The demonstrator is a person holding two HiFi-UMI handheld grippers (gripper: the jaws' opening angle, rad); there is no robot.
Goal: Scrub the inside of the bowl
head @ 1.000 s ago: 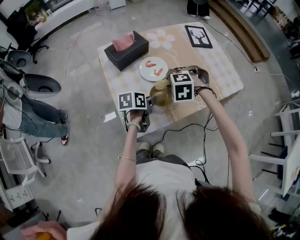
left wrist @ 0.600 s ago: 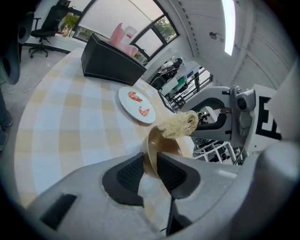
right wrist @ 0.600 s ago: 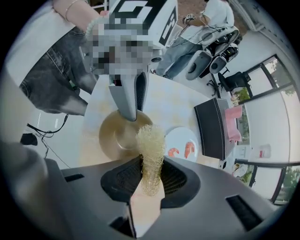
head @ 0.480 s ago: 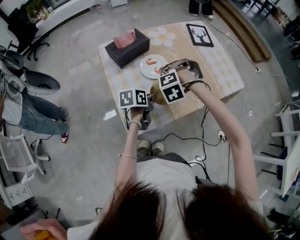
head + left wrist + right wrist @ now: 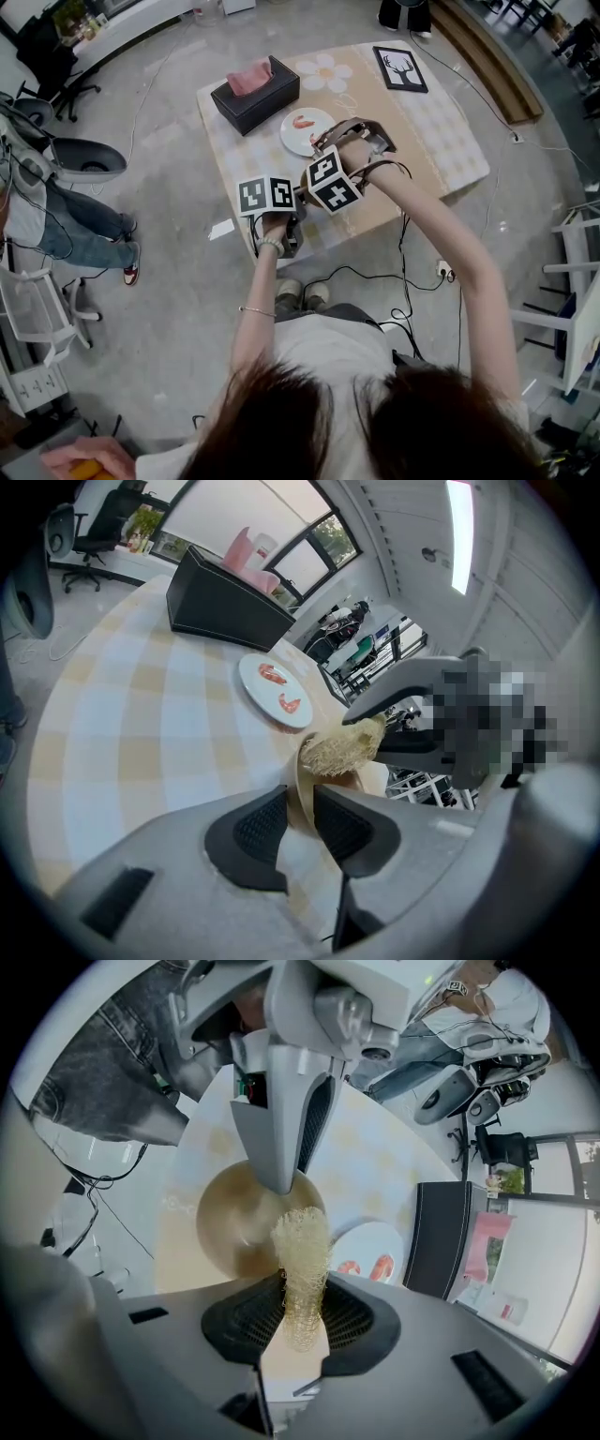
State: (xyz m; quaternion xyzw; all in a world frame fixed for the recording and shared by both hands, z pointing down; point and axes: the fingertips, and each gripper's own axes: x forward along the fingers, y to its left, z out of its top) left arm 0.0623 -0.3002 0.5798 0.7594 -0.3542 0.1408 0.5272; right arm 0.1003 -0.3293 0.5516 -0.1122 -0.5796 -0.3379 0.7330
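A: Eyes on the tan bowl (image 5: 234, 1218). It sits near the front edge of the bench (image 5: 441, 141), close to the person and just short of the white plate (image 5: 302, 133).

B: And it's held firm! The left tongs (image 5: 300, 806) are pinching its rim, the thin wall caught between the two black pads.

A: Over to the right tongs (image 5: 303, 1288). They point steeply down and are pressed onto a pale fibrous scrubber (image 5: 302, 1265), which stands up between the pads.

B: The scrubber's free end hangs right at the bowl's mouth, on the side facing the plate. Whether it presses on the inner wall, I cannot tell.

A: From the head view the two marker cubes sit almost side by side and cover most of the bowl.

B: Further out, the plate carries two pink pieces (image 5: 303, 123). Beyond it is a black tissue box (image 5: 267, 101) with a pink tissue poking out, and a framed deer picture (image 5: 397, 69) lies at the far corner.
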